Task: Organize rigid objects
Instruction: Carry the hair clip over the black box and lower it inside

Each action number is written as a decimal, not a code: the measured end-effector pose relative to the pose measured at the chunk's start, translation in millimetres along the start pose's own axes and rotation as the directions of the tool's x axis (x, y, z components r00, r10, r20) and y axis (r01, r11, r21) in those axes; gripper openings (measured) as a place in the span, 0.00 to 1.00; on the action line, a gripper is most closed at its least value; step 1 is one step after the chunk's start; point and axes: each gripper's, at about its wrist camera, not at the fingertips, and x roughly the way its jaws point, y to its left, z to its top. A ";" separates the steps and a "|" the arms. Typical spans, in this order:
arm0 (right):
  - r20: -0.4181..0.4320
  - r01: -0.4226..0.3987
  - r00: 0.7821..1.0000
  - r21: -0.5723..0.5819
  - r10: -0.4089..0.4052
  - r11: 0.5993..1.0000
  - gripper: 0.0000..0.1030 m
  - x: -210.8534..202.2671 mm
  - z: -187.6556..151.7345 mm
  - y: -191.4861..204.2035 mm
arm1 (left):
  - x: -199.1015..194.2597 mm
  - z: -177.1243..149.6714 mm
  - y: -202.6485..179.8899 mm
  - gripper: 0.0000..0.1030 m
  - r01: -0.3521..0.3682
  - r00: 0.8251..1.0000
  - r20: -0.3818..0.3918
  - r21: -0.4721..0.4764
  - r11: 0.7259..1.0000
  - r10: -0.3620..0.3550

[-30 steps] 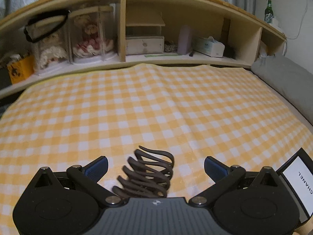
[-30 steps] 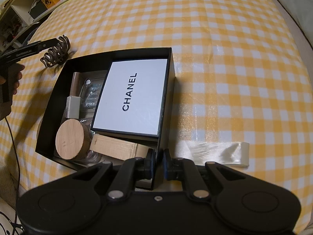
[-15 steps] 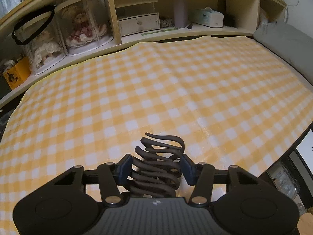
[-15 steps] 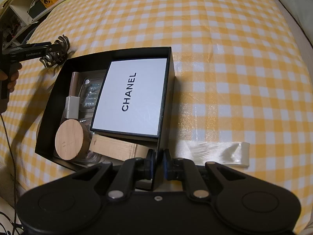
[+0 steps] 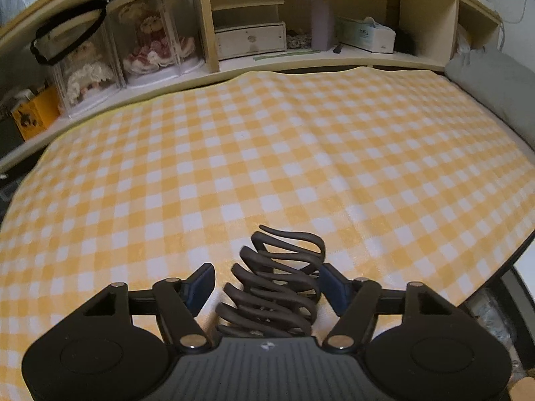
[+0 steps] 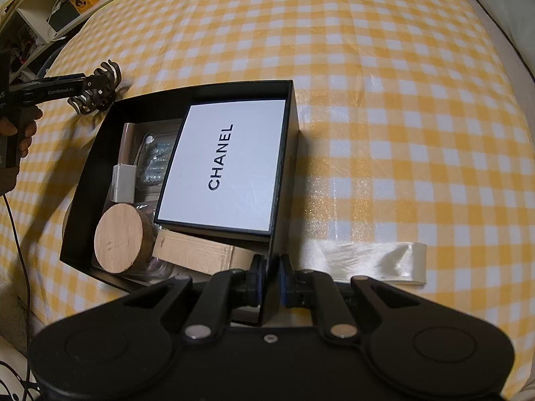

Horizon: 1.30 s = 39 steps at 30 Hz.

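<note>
**Hair claw and black box, two views**

Left wrist: left tool (image 5: 267, 282) released, jaws just widened; dark hair claw (image 5: 277, 287) between the pads, left pad clear of it, lying on the checked cloth (image 5: 267, 140).

Right wrist: right tool (image 6: 269, 279) clenched on the black box (image 6: 284, 180) wall. White lidded box (image 6: 227, 167), wooden disc (image 6: 122, 237) inside. Claw just outside the box's far left corner.

I see a yellow-and-white checked cloth (image 5: 301, 153) spread over the bed. The hair claw (image 5: 277, 287) is dark brown. My grippers are black with blue pads (image 5: 200, 284). The open box (image 6: 83, 183) is black; inside lie a white box with black lettering (image 6: 224, 170) and a pale wooden disc (image 6: 122, 238). Beside it lies a cream ribbon (image 6: 374, 260).
</note>
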 end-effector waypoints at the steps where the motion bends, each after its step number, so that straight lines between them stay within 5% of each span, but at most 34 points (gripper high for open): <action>1: 0.000 0.000 1.000 -0.001 0.000 1.000 0.10 0.0 0.7 -0.9 | 1.6 -0.5 -0.3 0.64 0.009 1.000 -0.016 0.001 1.000 -0.009; 14: 0.000 -0.001 1.000 -0.001 0.001 1.000 0.10 0.5 1.6 -1.2 | -0.1 3.2 -24.9 0.63 -0.026 0.995 -0.087 0.153 0.988 0.039; 27: 0.006 -0.002 1.000 0.001 0.002 1.000 0.10 0.9 2.1 -1.2 | -8.5 -7.1 -47.0 0.63 -0.064 0.981 -0.150 0.332 0.941 0.120; 34: 0.005 -0.003 1.000 0.002 0.003 1.000 0.10 1.5 1.3 0.1 | -11.0 -2.6 -23.4 0.62 -0.057 0.991 -0.118 0.107 0.993 0.070; 39: 0.004 -0.002 1.000 0.002 0.002 1.000 0.10 1.4 2.4 -1.3 | -24.7 -1.1 3.2 0.62 -0.013 0.995 -0.096 -0.130 0.991 0.000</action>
